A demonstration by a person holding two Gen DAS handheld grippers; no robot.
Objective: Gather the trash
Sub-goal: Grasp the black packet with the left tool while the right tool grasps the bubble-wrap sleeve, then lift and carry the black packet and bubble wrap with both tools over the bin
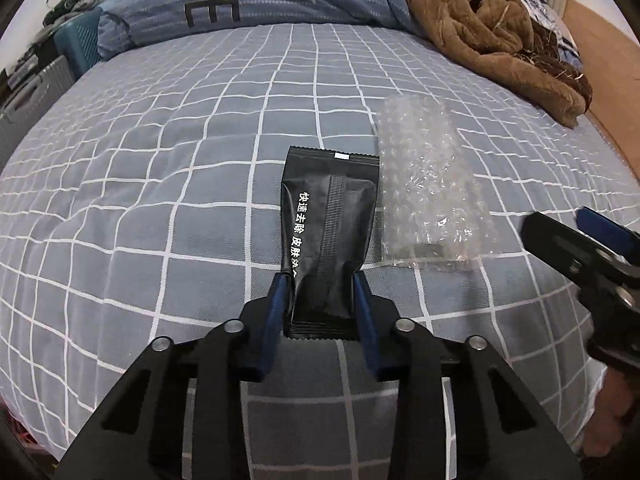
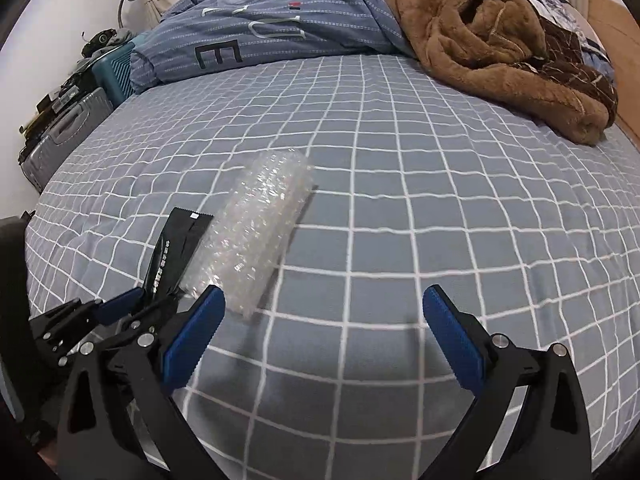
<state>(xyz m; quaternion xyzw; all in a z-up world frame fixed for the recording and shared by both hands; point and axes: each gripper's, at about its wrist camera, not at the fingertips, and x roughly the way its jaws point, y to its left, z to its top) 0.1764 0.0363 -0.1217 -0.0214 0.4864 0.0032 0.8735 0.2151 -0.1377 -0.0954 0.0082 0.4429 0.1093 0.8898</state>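
Note:
A black foil packet (image 1: pixel 330 224) with white print is pinched at its near end by my left gripper (image 1: pixel 322 284), whose blue pads are shut on it just above the bed. A clear bubble-wrap piece (image 1: pixel 424 192) lies on the bed right beside the packet. In the right wrist view the bubble wrap (image 2: pixel 260 232) lies ahead and left of my right gripper (image 2: pixel 324 300), which is wide open and empty above the sheet. The packet (image 2: pixel 172 256) and left gripper (image 2: pixel 154 292) show at the left there. My right gripper (image 1: pixel 560 228) shows at the right edge of the left wrist view.
The bed has a grey sheet with a white grid (image 2: pixel 400 200). A blue striped duvet (image 2: pixel 260 28) and a brown fleece blanket (image 2: pixel 500 48) lie at the far end. Suitcases (image 2: pixel 60 140) stand beside the bed on the left.

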